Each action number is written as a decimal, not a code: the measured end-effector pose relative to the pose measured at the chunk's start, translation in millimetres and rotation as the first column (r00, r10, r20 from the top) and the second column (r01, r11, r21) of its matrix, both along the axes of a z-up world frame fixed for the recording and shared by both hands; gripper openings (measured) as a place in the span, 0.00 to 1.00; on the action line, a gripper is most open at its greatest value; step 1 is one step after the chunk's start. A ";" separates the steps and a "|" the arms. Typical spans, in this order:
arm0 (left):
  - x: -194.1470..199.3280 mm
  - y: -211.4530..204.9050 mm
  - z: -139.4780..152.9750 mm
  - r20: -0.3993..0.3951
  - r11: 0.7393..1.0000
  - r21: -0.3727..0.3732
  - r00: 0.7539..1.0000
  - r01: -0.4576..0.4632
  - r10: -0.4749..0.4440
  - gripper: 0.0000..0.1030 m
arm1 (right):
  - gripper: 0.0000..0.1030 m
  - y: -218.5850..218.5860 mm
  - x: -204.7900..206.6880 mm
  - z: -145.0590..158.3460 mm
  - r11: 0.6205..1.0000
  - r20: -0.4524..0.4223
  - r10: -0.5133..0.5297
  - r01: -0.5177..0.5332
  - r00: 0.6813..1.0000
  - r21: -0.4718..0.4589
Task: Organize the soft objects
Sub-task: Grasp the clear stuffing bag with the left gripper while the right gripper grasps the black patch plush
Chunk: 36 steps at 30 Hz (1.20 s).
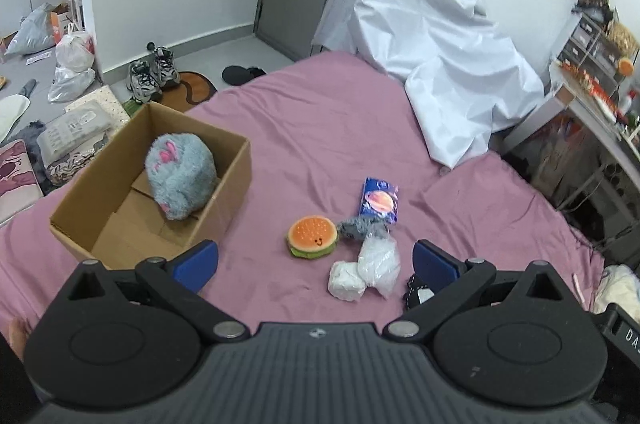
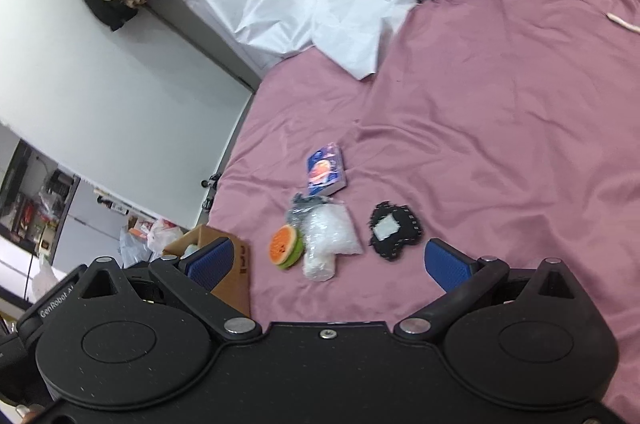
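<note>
Lying on the pink bedsheet (image 1: 320,128), a burger plush (image 1: 312,236), clear bag (image 1: 379,260), blue packet (image 1: 380,200) and black patch (image 2: 395,230) are clustered beside a cardboard box (image 1: 224,200) holding a grey plush (image 1: 180,174). Both the left gripper (image 1: 316,262) and right gripper (image 2: 330,262) are held wide apart, empty. A white cover (image 1: 432,36) is draped beyond.

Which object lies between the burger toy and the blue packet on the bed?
A small grey fuzzy toy lies between the burger toy and the blue packet, touching both. The left wrist view shows it best; in the right wrist view a clear plastic bag partly covers it.
</note>
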<state>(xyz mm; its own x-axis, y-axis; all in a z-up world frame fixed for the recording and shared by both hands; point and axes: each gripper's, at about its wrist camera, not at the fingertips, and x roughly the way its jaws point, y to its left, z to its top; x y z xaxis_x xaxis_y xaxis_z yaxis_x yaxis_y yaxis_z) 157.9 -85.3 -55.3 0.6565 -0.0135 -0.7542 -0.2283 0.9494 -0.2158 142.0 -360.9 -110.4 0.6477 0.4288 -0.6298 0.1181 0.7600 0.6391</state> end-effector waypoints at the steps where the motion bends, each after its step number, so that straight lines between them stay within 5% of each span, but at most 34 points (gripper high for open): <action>1: 2.9 -3.5 -2.6 -0.005 1.000 0.007 1.000 0.013 -0.013 1.00 | 0.99 -2.7 1.0 -4.6 1.000 -0.008 -0.008 0.008 1.000 0.009; 22: 60.4 -39.8 -71.8 -0.075 0.992 -0.078 0.992 0.100 -0.105 0.95 | 0.80 -10.9 28.3 -76.7 0.980 -0.107 -0.100 0.117 0.989 0.163; 36: 103.0 -46.2 -117.6 -0.125 0.985 -0.157 0.988 0.071 -0.091 0.87 | 0.68 -4.5 56.0 -130.9 0.933 -0.269 -0.158 0.233 0.950 0.275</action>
<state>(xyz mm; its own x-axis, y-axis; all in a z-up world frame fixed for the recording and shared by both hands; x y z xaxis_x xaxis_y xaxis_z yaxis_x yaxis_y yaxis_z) 260.9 -131.5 -172.9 0.5444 -0.1837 -0.8185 -0.1880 0.9242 -0.3324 198.0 -365.3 -241.3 0.5843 0.5017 -0.6378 0.4219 0.4836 0.7669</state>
